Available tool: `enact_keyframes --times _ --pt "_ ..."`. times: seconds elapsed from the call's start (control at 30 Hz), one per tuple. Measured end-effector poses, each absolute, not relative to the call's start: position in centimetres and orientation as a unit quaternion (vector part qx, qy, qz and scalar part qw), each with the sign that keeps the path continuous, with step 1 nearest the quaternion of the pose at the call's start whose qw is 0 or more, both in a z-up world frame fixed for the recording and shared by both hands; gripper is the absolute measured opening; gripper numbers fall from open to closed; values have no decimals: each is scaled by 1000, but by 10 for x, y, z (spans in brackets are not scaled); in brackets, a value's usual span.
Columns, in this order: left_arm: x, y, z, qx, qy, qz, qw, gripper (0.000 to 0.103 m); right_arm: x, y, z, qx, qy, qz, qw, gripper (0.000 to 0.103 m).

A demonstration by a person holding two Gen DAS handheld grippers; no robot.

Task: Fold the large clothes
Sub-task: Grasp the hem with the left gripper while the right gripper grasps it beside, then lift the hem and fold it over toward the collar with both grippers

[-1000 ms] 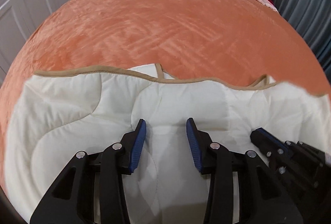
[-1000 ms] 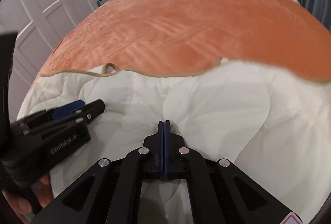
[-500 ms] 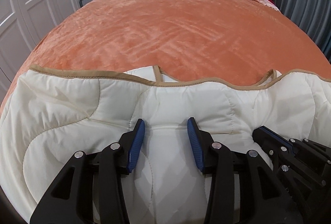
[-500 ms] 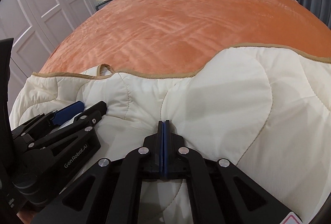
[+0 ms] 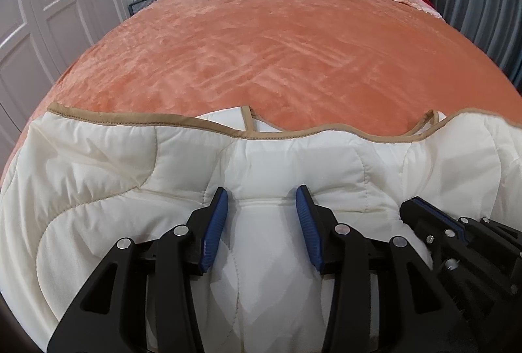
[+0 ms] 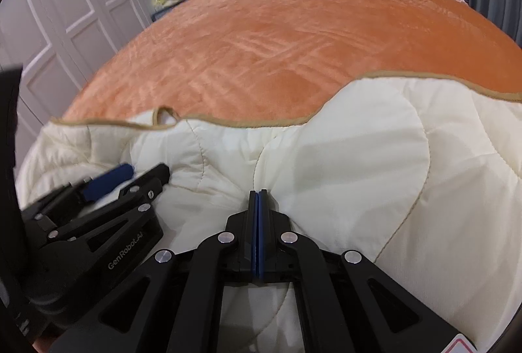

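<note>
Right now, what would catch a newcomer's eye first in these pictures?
The wide orange bedspread fills the middle. A cream quilt with tan binding is bunched along its near edge. Two black grippers sit on it: the left gripper parted around a fold, the right gripper shut.

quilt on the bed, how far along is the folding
Done: the cream quilt looks doubled over, its tan edge lying across the orange bedspread. In hand: the right gripper is shut on a pinch of quilt, the left gripper straddles a bunched ridge. Left: it still spreads wide, so more folds probably remain.
</note>
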State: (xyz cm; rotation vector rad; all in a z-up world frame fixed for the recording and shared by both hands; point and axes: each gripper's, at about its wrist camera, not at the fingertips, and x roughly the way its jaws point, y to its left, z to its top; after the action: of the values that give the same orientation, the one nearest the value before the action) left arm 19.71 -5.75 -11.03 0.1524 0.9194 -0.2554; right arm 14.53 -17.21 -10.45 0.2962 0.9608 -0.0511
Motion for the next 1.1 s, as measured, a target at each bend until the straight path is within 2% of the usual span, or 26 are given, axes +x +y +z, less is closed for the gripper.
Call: enact_keyframes --times 0.13,0.27,0.43,0.53,0.6,0.63,0.67,0.77,0.8,0.83,1.0,1.07,1.1 --pt "198 -34 -95 25 455 -127 881 42 124 -210 -78 189 423 -93 881 0" --pt "189 -13 -85 18 453 -104 885 42 107 -252 -83 233 443 -114 858 0" --pt "184 -11 -92 44 461 -94 881 42 111 -247 -93 198 465 -109 856 0" --pt "182 -6 -81 56 471 -84 876 44 111 -241 -79 183 483 -120 848 2" --pt "174 14 -69 33 474 -77 876 52 97 -232 -64 174 478 -122 852 13" --pt "168 27 -64 17 474 -77 877 60 86 -223 -54 166 473 -120 857 16" --pt "162 37 -60 6 475 -76 877 63 78 -215 -48 164 471 -110 860 20" --pt "138 75 -49 -22 476 -59 877 63 57 -184 -34 166 470 -64 865 21" --pt "127 93 -46 -39 481 -48 874 65 52 -174 -31 164 470 -54 866 21" --pt "121 103 -45 -51 485 -41 872 72 47 -163 -29 161 471 -43 866 21" --pt "85 164 -43 -127 497 -19 858 73 29 -114 -31 170 491 2 855 21" --pt "76 178 -46 -137 499 5 856 84 27 -100 -38 167 505 9 847 21" --pt "73 188 -52 -154 503 6 850 84 25 -96 -42 166 510 10 844 21"
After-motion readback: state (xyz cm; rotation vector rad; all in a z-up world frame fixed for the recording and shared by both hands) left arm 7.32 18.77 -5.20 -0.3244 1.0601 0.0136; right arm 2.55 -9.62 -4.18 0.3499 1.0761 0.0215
